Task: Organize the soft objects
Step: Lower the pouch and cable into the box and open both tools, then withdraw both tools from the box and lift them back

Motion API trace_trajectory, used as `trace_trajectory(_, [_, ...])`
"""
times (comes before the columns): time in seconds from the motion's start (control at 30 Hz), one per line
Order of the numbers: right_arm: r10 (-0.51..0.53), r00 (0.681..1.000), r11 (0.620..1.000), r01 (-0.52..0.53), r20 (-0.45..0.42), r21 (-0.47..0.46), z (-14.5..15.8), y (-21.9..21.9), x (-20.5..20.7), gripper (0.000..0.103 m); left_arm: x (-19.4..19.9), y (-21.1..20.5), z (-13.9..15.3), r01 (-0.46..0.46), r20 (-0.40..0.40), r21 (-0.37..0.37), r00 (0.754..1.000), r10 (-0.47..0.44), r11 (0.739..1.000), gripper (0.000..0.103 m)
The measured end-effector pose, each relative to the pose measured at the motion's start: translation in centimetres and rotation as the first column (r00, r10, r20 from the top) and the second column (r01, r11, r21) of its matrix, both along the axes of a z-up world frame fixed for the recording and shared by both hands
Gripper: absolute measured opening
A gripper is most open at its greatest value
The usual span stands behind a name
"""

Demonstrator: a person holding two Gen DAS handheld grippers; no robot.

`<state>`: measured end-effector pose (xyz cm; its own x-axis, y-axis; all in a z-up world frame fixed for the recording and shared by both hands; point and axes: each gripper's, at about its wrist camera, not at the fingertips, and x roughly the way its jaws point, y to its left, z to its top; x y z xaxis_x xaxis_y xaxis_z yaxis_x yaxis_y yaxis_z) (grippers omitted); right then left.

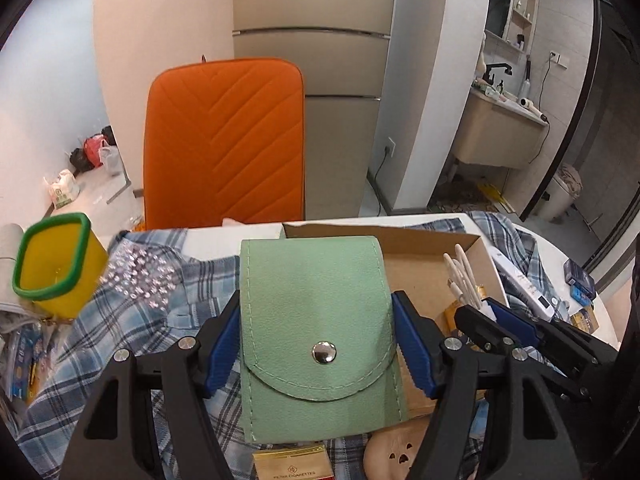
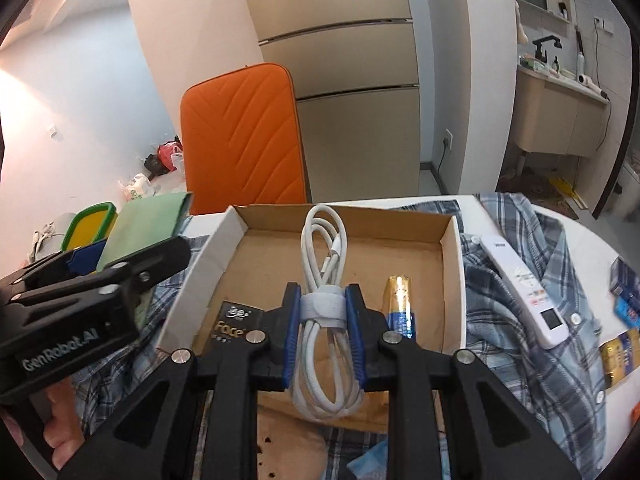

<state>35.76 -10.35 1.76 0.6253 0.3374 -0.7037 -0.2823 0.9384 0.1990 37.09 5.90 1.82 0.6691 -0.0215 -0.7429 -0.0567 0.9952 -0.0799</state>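
Pouch (image 1: 316, 332) fills the centre of the left wrist view, green with a snap on its flap, held off the shirt (image 1: 120, 332) between the blue pads (image 1: 220, 344) of the left gripper (image 1: 316, 352), which press its two side edges about halfway up. Behind it, at right of centre, lies the box (image 1: 420, 276). A yellow cup (image 1: 56, 260) with a green rim sits at the left edge.

In the right wrist view the right gripper (image 2: 323, 320) is narrowed onto the cable (image 2: 324, 280), its pads (image 2: 292, 336) squeezing the coil at the white strap, at frame centre over the box (image 2: 452, 272). The loops stick out above and below the fingers. A battery (image 2: 400, 304) lies in the box just right of the cable, and a remote (image 2: 524, 292) rests on the shirt (image 2: 560, 320) further right.
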Motion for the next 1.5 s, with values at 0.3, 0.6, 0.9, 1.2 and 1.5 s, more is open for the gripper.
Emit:
trace_trajectory(0.3, [-0.019,1.000,0.999,0.019,0.001,-0.035,-1.0,0.6,-0.1,0.022,-0.4,0.0,-0.9,-0.001,0.037,0.020,0.999,0.000,1.000,0.075])
trace_trajectory(0.6, [-0.037,0.999,0.999,0.037,-0.020,-0.034,-1.1,-0.2,0.6,0.031,-1.6,-0.3,0.8,-0.006,0.149,0.009,0.989,0.005,1.000,0.089])
trace_trajectory(0.9, [-0.042,0.998,0.999,0.042,0.047,0.001,1.5,-1.0,-0.3,0.032,-4.4,-1.6,4.3,-0.009,0.267,0.067,0.964,-0.009,0.998,0.089])
trace_trajectory(1.2, [-0.026,0.991,0.999,0.020,0.132,0.050,5.0,-1.9,-2.2,0.032,-7.9,-2.7,7.8,-0.013,0.373,0.091,0.928,-0.022,0.996,0.089])
trace_trajectory(1.5, [-0.045,0.977,0.999,0.039,0.207,0.032,7.4,-2.2,-3.7,0.038,-13.3,-3.6,13.0,-0.062,0.519,0.065,0.855,0.019,0.996,0.089])
